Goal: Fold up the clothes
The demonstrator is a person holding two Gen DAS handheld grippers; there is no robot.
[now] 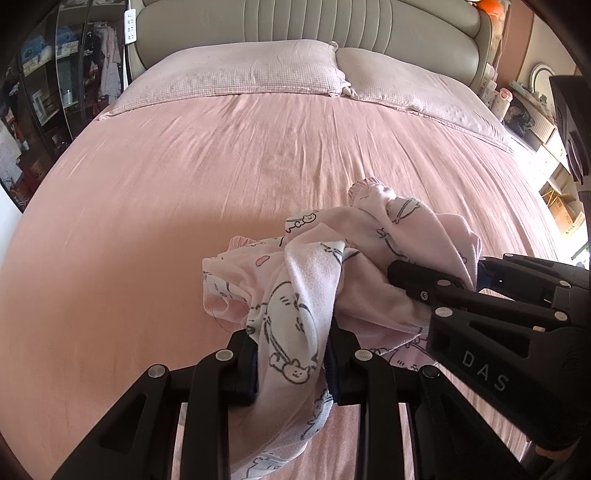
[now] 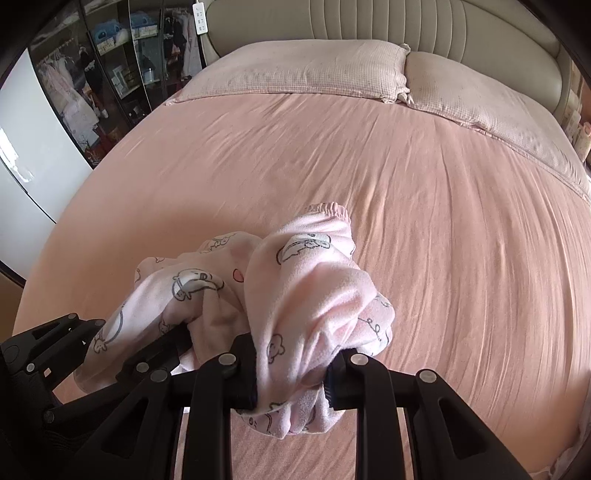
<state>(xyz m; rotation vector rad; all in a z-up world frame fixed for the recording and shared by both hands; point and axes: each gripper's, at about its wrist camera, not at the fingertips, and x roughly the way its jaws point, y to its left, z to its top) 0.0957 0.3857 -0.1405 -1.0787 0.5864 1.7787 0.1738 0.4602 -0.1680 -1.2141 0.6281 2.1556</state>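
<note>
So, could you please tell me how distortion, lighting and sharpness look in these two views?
Left wrist: strong fisheye bends the bed into a dome, corners vignetted black; daylight is even, the pink garment sharp. Right wrist: same curvature, bright glare on the white wardrobe door, garment in focus.

The garment (image 1: 295, 280) is soft, fleecy pink cloth with printed outlines, the bed sheet (image 1: 184, 177) is smooth matt pink cloth, the fingers (image 1: 240, 354) are matt black plastic with shiny metal pins, and the headboard (image 1: 314, 18) is padded, slightly glossy leather-like material.
</note>
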